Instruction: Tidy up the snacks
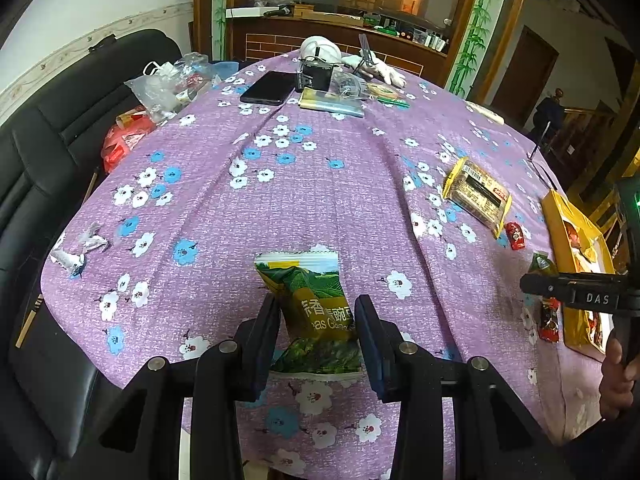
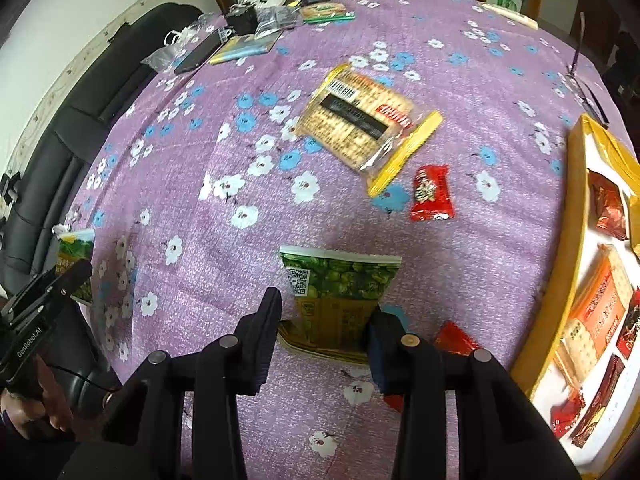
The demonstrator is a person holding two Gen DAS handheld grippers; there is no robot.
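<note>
While both hands are working over the purple floral tablecloth [image 1: 320,184], I am holding 1 green pea snack packet [image 1: 316,304] in the left gripper [image 1: 318,320], its pads pressing the packet's sides. I am gripping a second green pea packet [image 2: 340,292] in the right gripper [image 2: 326,316], jaws clamped on its lower half. From the right wrist view, a cracker pack [image 2: 360,120] is lying at 12 o'clock of that packet, with a red candy [image 2: 432,192] at 1 o'clock, just beside the cracker pack. At 3 o'clock, the yellow box [image 2: 560,240] is holding several red and orange snack packs.
</note>
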